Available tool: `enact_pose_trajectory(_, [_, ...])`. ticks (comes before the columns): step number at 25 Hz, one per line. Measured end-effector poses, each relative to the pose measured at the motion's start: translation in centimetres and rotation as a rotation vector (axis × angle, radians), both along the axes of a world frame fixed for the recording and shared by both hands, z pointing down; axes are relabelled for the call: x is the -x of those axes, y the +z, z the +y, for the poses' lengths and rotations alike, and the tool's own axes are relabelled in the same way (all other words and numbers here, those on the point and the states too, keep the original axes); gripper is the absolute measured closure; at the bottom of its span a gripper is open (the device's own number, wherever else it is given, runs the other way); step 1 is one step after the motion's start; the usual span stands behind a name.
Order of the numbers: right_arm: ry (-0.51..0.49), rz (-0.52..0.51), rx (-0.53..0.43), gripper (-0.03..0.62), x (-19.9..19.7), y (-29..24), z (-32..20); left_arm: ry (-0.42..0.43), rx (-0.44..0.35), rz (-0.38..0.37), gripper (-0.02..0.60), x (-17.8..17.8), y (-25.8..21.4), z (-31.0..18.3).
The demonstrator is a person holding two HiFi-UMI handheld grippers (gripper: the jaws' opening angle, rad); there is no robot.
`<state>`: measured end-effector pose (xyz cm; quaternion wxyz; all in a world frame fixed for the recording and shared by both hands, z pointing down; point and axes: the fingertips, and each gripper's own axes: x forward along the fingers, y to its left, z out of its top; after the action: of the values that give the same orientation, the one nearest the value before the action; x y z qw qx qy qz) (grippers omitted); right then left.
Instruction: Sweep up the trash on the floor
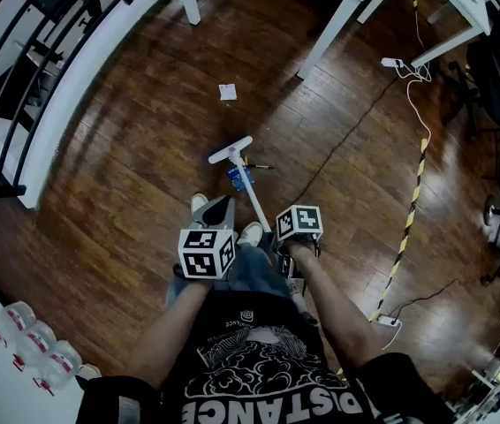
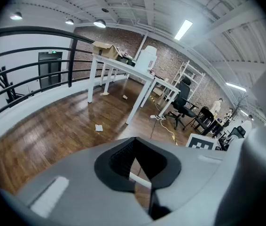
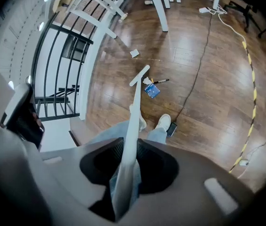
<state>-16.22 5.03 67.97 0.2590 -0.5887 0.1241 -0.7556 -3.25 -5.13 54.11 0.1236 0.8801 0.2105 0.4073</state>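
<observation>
Closest to me, the black printed T-shirt [image 1: 259,369] of the person carrying the rig is filling the bottom of the head view, with bare forearms reaching out to both tools. The right gripper [image 3: 126,171] is clamping its jaws tight on the handle of a long white broom [image 1: 255,199]. The handle is slanting down to the dark wooden plank floor [image 1: 126,184], where the flat, narrow broom head [image 1: 231,151] is resting. The left gripper [image 2: 140,173] is hovering on the near left of the broom head with its jaws meeting at the tips. I am seeing nothing gripped there, only a thin pale strip crossing the slit behind them, which I cannot identify. A small blue packet [image 1: 235,176] is lying just on the near side of the broom head, close against the handle, and a thin dark stick-like item [image 1: 259,165] is lying just to its right. A square white paper scrap [image 1: 227,92] is sitting well beyond the broom head, toward the white table legs [image 1: 329,34]. Two white sneakers [image 1: 199,204] are standing on the near side of the broom head.
</observation>
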Motion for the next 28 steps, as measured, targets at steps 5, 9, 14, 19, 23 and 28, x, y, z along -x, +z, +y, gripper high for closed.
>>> enact_pose_trajectory(5, [0.042,0.082,-0.045,0.503,-4.7,-1.6,-1.8,-0.017,-0.001,0.006,0.577,-0.7,-0.4,-1.3])
enact_pose_trajectory(9, [0.082,0.139,-0.061,0.503,-12.4,-2.0,-3.3,-0.037,0.006,0.040,0.577,-4.2,-1.3,-1.8])
enact_pose_trajectory(14, [0.131,0.158,-0.044,0.503,-21.7,-1.0,-4.9,0.002,0.020,0.063,0.577,-8.6,-2.7,-2.5])
enact_pose_trajectory(19, [0.117,0.170,-0.021,0.499,-30.5,1.5,-6.8,0.050,0.008,0.058,0.577,-12.2,-2.4,-4.5])
enact_pose_trajectory(23, [0.114,0.167,-0.019,0.499,-34.8,4.1,-8.4,0.045,-0.015,0.017,0.577,-14.5,-0.6,-6.9])
enact_pose_trajectory(28, [0.103,0.138,0.010,0.500,-38.7,6.3,-9.8,-0.003,-0.025,0.007,0.577,-17.9,1.1,-10.1])
